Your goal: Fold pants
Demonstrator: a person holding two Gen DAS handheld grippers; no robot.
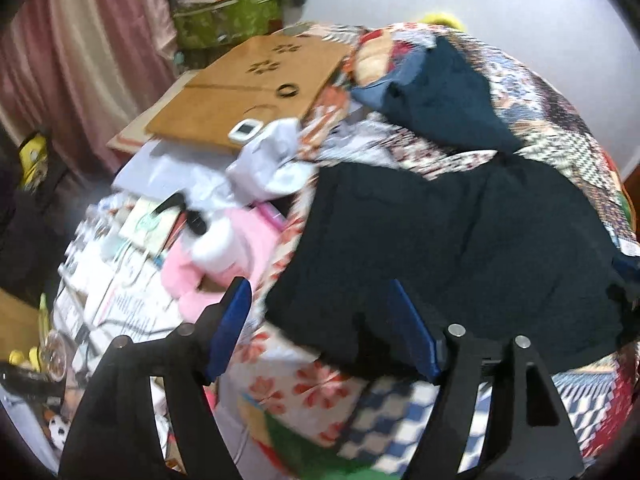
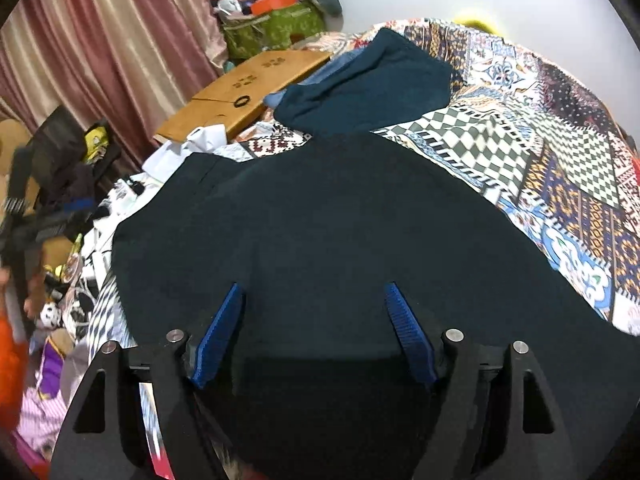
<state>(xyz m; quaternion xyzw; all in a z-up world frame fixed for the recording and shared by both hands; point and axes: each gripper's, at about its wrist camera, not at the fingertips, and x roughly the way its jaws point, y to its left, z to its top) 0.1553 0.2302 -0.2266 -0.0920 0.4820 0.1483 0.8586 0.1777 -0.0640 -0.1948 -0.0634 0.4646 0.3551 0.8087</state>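
the dark pants (image 2: 320, 232) lie flat on the patchwork quilt (image 2: 540, 140) (a teal cloth (image 2: 372, 80) sits just past them). the left gripper (image 1: 320, 300) and right gripper (image 2: 314, 296) are both spread wide, holding nothing.

Under everything I see a patchwork quilt (image 2: 520, 132) in checks, florals and batik prints. At its far end lies a teal garment (image 2: 372, 84), crumpled over something lighter blue. Off my left edge a wooden board (image 1: 256, 84) with paw-shaped cutouts carries a black ring (image 1: 287, 90) and a small white device (image 1: 244, 130). Beyond it stands a green patterned box (image 2: 276, 30), piled with clutter, beside a pink curtain (image 2: 104, 52).
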